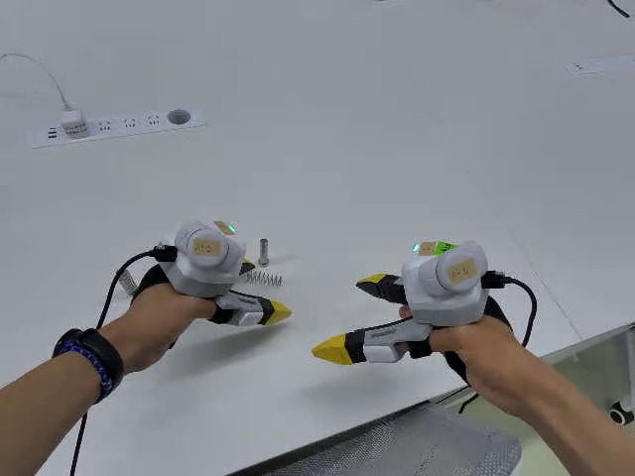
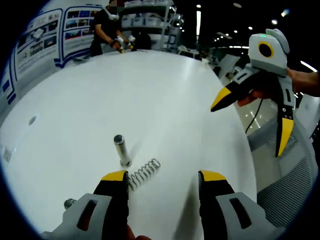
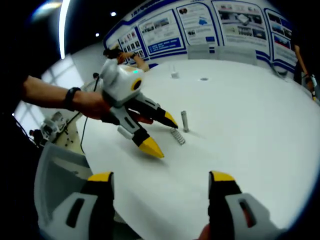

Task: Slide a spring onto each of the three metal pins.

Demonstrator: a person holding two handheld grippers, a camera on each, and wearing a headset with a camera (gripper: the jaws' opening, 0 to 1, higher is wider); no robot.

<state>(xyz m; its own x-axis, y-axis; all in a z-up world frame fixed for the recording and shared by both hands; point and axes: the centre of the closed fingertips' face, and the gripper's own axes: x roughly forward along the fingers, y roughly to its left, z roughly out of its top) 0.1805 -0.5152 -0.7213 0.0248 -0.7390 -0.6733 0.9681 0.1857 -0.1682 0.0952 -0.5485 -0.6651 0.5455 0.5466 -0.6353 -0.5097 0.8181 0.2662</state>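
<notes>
The left gripper (image 1: pixel 263 290) hovers low over the white table (image 1: pixel 397 149) with its yellow-tipped jaws spread wide and nothing between the pads. A spring (image 2: pixel 144 172) lies on its side on the tabletop in the gap between those jaws, close to one jaw tip; whether it touches that tip cannot be told. Just beyond the spring a metal pin (image 2: pixel 120 149) stands upright on the table, near the spring's far end and bare along its whole length.

The right gripper (image 1: pixel 352 315) is held off to the side, well apart from the pin and the spring, and points across toward the left gripper. Its jaws are also parted wide and hold nothing — the right gripper view looks along them to the left gripper, with the pin and the spring just past it.

A small grey part (image 1: pixel 127 283) lies on the table on the far side of the left gripper from the pin; it is too small to tell what it is. A dark wristband (image 1: pixel 89 352) circles the wrist behind the left gripper. A white power strip (image 1: pixel 114 127) with a plug in one end sits farther back on the table, and the grey mesh of a chair (image 1: pixel 417 446) shows below the near table edge. In the left gripper view another person (image 2: pixel 107 25) stands at the far end of the table — posters line the wall beside them.
</notes>
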